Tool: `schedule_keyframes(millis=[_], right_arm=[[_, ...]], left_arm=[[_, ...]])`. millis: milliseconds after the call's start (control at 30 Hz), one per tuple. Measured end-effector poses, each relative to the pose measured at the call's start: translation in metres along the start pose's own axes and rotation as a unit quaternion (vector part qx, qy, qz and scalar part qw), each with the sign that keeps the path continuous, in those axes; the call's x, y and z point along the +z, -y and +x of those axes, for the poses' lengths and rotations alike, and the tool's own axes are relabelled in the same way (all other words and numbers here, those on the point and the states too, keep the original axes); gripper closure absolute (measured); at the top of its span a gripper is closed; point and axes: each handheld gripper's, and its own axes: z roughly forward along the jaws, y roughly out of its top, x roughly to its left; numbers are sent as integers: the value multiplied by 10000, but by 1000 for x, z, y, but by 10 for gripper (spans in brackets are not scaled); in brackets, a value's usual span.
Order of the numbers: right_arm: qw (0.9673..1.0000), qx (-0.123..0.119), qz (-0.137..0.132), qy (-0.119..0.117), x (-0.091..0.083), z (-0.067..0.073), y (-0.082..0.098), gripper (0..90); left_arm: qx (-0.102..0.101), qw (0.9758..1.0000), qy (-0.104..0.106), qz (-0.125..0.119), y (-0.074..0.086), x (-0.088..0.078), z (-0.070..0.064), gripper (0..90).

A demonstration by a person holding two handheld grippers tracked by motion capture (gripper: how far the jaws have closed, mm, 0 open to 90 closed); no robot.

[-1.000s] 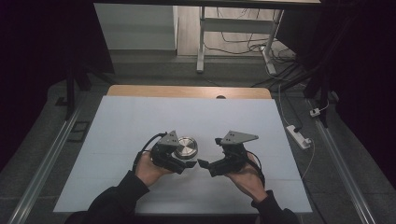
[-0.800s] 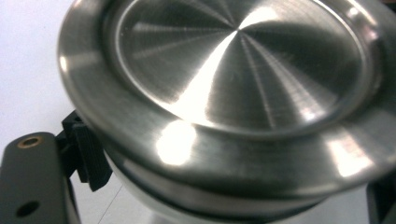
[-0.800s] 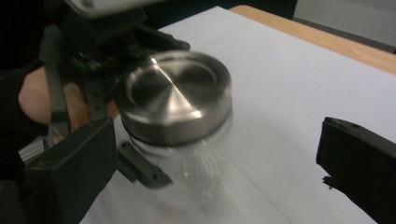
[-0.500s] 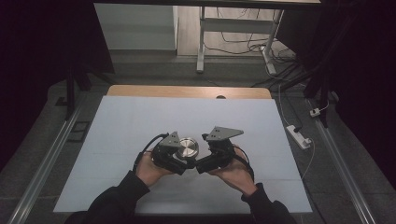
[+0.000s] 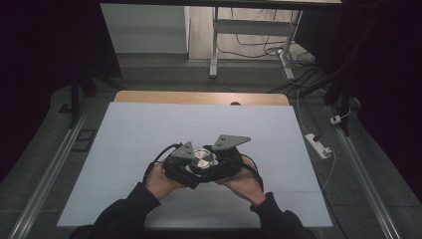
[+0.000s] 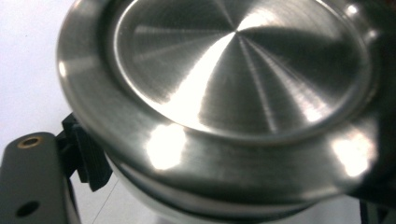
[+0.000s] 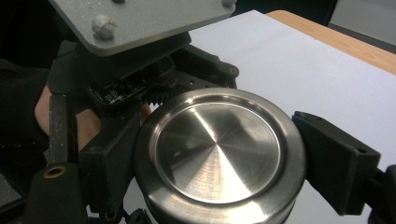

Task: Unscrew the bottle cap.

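Both grippers are on the steel tin [image 5: 203, 159] just above the table [image 5: 124, 129], the left gripper [image 5: 191, 168] clamped low on its body, the right gripper [image 7: 219, 154] just closing round the lid, so twist gently, keeping the base steady

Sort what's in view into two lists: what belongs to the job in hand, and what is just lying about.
In the job:
- round brushed-steel tin with lid
- left gripper, shut on the tin
- right gripper, just closed on its lid

Lying about:
- white power strip on the floor
- white table mat
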Motion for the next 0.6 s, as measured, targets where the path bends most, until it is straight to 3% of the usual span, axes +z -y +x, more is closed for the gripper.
schedule_keyframes(millis=[100,267,367,433,500,567,600], right_arm=[[9999,-40,3,-110,-2,-1,0,187],[9973,-235,12,-698,-7,-6,0,187],[9918,-454,30,-1192,-11,-10,1,186],[9847,-545,-15,-1656,-12,-14,2,185],[9786,-709,-47,-1931,-13,-17,5,183],[9773,-731,-45,-1990,-14,-17,5,178],[9804,-625,-98,-1868,-16,-18,4,113]], left_arm=[[85,9999,126,-6,-1,-2,0,146],[480,9974,529,85,-2,-5,-1,146],[693,9936,886,60,-3,-6,-3,146],[801,9904,1123,30,-3,-5,-5,146],[858,9892,1186,16,-3,-3,-7,146],[825,9897,1168,-2,-3,-2,-8,146],[735,9920,1030,-19,-2,-3,-5,146]])
